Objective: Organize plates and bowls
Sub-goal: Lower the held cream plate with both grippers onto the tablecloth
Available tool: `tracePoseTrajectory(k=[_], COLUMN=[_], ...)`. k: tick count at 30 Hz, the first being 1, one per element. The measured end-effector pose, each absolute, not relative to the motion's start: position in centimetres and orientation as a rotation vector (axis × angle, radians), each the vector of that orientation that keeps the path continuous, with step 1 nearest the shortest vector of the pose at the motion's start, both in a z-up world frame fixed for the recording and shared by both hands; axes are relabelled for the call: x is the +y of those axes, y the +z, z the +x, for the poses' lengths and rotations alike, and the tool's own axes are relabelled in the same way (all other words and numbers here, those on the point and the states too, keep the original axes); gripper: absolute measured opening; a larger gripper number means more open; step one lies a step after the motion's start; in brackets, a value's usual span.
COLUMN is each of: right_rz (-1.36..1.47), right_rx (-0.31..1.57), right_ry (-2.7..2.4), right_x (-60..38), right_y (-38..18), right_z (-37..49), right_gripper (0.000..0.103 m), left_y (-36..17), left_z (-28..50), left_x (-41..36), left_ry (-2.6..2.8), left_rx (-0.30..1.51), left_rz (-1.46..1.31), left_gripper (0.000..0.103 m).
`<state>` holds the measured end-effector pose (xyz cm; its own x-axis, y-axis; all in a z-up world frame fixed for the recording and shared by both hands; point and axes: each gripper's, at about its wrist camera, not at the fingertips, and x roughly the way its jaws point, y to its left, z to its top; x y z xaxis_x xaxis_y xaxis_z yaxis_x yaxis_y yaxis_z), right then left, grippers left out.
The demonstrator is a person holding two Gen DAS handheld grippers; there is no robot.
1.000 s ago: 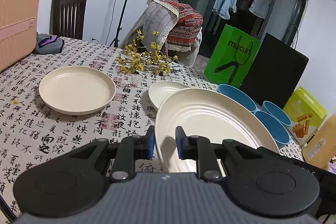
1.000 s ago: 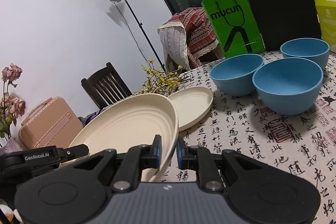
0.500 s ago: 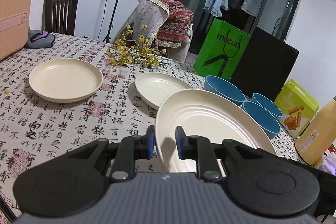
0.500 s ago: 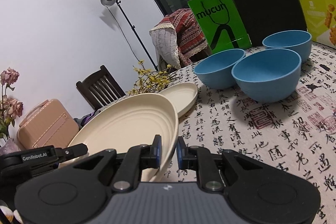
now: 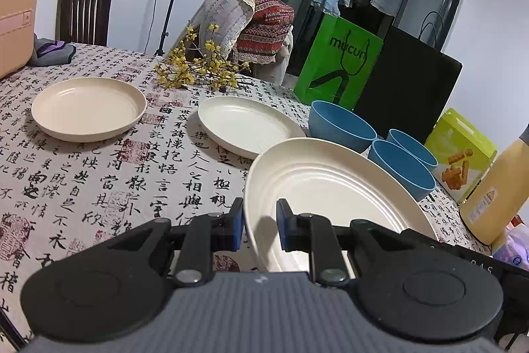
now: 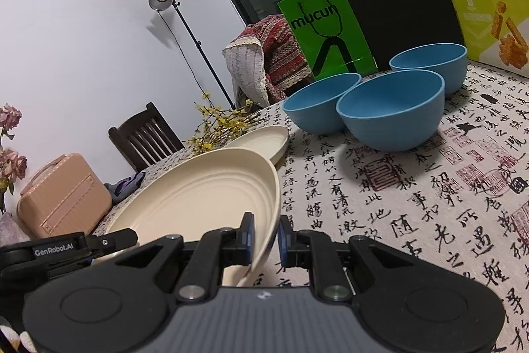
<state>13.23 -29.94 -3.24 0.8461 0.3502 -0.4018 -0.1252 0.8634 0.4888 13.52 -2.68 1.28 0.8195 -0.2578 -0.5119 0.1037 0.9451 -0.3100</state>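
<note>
Large plate: a big cream plate [image 5: 330,187] held tilted above the calligraphy tablecloth [image 5: 99,181], near its front edge.
Left gripper [image 5: 260,224]: clamped on the plate's left rim.
Right gripper [image 6: 266,235]: clamped on the opposite rim.
Small plates: one [image 5: 87,108] toward the table's left side, another [image 5: 248,124] mid-table, just beyond the held plate.
Bowls: three blue bowls [image 6: 393,108] clustered toward the far right edge, before a green bag [image 5: 337,65].

You have a large cream ribbed plate [image 5: 330,187] tilted at lower centre, two smaller plates [image 5: 88,108] flat upper left, three blue bowls [image 6: 393,111] clustered right.
</note>
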Motion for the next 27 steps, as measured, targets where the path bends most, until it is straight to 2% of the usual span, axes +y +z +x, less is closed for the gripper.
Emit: tracePoseTrajectory(k=[27], right_rz=[0.468], right_rx=[0.523], right_ry=[0.225], right_x=[-31.7], right_y=[-5.6], right_z=[11.9], right_gripper=[0.015], left_y=[-1.1], left_z=[13.0], left_x=[-4.6], left_ry=[-0.227], left_rx=[0.625], left_rz=[-0.254], left_gripper=[0.019])
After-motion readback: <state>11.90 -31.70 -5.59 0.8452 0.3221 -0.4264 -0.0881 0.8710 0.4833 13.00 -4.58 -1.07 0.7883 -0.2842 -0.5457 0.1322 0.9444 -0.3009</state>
